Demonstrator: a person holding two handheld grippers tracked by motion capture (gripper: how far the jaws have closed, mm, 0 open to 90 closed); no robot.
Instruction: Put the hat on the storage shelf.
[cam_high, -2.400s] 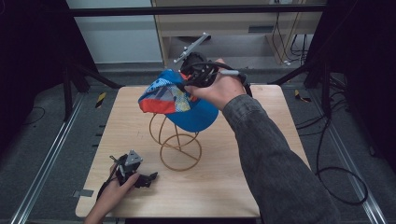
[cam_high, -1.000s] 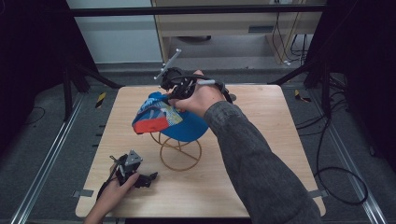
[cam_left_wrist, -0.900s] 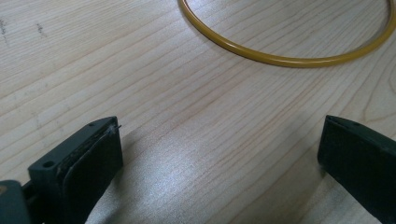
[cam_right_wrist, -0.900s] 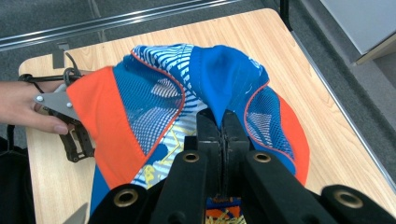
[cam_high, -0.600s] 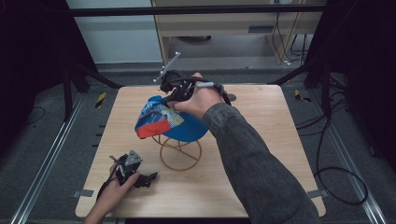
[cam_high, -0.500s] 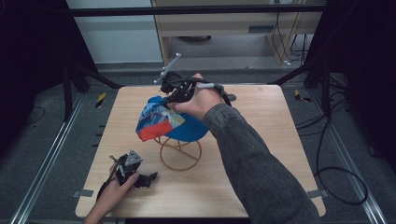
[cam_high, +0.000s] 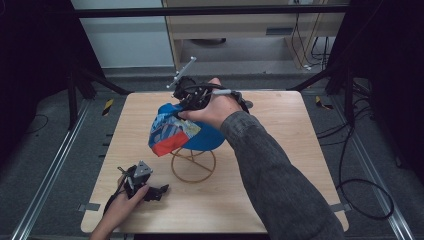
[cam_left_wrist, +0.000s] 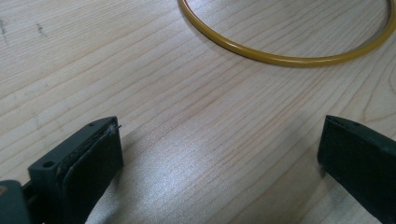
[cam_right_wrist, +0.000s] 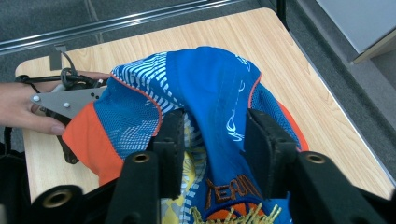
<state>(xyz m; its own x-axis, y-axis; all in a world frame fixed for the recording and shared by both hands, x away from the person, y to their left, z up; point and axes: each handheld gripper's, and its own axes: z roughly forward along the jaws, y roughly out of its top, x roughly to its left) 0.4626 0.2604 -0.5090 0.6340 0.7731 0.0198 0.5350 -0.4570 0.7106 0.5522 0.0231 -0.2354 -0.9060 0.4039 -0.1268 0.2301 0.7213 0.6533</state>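
Two tools work over a pale wood-grain worktop (cam_high: 280, 150). At near left, the left tool (cam_high: 156, 192) rests on the wood, jaws spread wide and empty. Centre, a yellow wire stand (cam_high: 193, 165) with a round base carries a blue-and-orange mesh cap (cam_high: 182, 131). The right tool (cam_right_wrist: 212, 140) pinches a fold of the cap's fabric.

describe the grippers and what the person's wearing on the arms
Both grippers have black, blocky jaws. The left gripper carries a grey three-cornered plate and a thin black cable. The right gripper has a black body, looped black cable and a grey rod sticking out. The right arm wears a dark grey sleeve.
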